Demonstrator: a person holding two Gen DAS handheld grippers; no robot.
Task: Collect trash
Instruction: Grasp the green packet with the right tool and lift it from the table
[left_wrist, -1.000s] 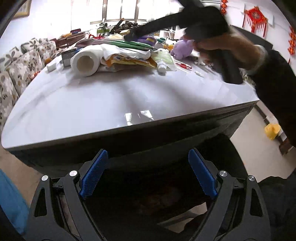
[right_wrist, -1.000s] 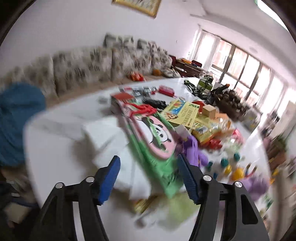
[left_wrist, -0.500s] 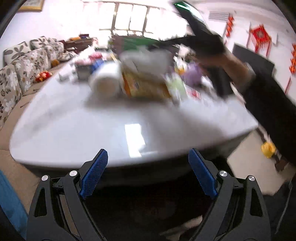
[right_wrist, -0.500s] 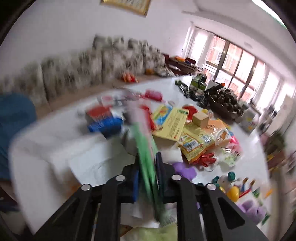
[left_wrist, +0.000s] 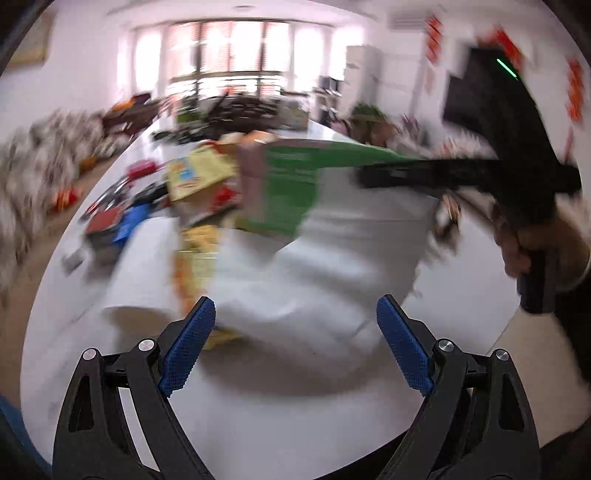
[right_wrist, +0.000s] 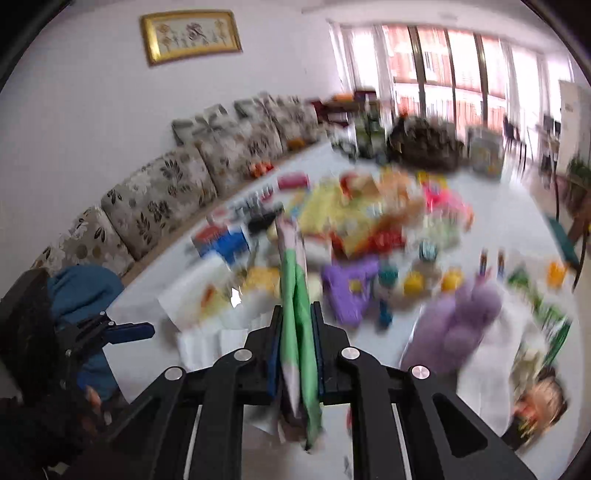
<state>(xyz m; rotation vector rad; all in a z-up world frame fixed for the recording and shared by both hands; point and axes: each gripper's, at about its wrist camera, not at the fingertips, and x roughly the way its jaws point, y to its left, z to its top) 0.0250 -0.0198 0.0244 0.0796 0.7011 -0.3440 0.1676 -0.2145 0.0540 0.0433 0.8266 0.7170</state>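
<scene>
**Green packet clamped above a crowded desk**

The right gripper (right_wrist: 296, 343) has its jaws clenched on a flat green packet (right_wrist: 297, 295), which stands on edge between the blue pads and sticks out both ahead of and behind them. From the left wrist view the same packet (left_wrist: 295, 184) hangs in the air off the tip of the right gripper (left_wrist: 373, 173), lifted above the white desk (left_wrist: 277, 417). The person's right hand (left_wrist: 524, 240) grips the handle at the right edge of that view.

The left gripper (left_wrist: 295, 345) has its jaws released, spread wide, with nothing between the blue pads (left_wrist: 188, 345). It hovers over the bare near part of the desk, whose rounded near edge curves just in front of it. Just ahead lies crumpled white paper (left_wrist: 332, 280).

Open room sits along the near rim; farther back the surface is packed with a yellow package (left_wrist: 199, 177), a red and blue box (right_wrist: 221, 240), a purple plush toy (right_wrist: 458, 325) and small coloured pieces. A floral sofa (right_wrist: 159, 199) runs along the desk's far side, under a gold-framed picture (right_wrist: 192, 35).

Motion blur leaves no label or writing readable.
</scene>
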